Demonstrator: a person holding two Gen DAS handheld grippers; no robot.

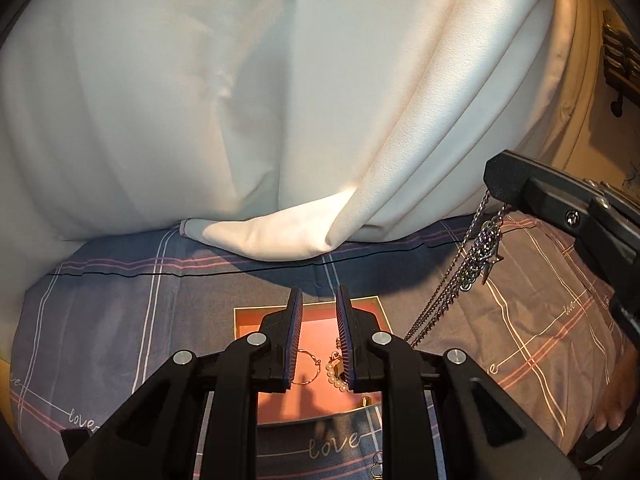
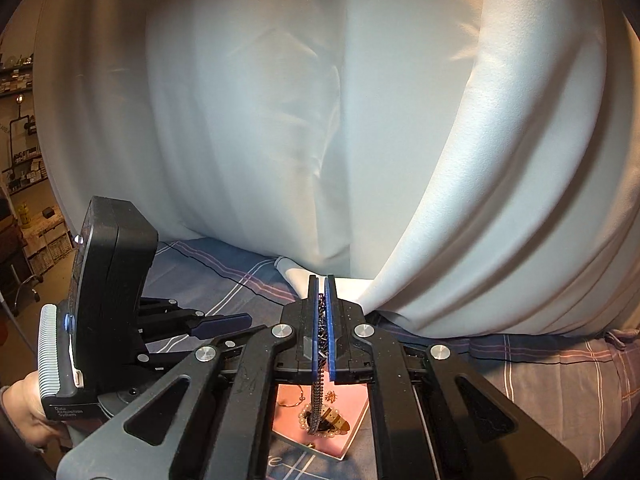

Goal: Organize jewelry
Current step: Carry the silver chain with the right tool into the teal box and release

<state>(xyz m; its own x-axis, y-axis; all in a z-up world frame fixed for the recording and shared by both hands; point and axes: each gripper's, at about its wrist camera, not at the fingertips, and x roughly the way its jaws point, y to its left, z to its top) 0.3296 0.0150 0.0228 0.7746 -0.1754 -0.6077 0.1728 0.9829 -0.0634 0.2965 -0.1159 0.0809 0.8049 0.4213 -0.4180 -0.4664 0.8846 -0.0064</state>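
An open pink tray [image 1: 320,312] lies on the plaid sheet right below my left gripper [image 1: 318,300]. In the tray lie a thin gold hoop [image 1: 308,364] and a string of pearls [image 1: 334,372]. The left jaws stand a little apart with nothing between them. My right gripper [image 1: 494,188] hangs at the right, above the sheet, shut on a silver chain necklace [image 1: 476,256] that dangles in several strands. In the right wrist view the chain [image 2: 319,400] runs between the pads of the right gripper [image 2: 321,280] and hangs over the tray [image 2: 288,400] with its pearls and gold piece [image 2: 338,424]. The left gripper [image 2: 226,317] is at the left.
A white cloth [image 1: 280,100] drapes behind the tray and rests on the plaid sheet [image 1: 120,300] printed with "love". A small metal piece [image 1: 376,468] lies on the sheet near the front edge. A person's hand [image 2: 24,412] holds the left gripper. Shelves [image 2: 20,80] stand far left.
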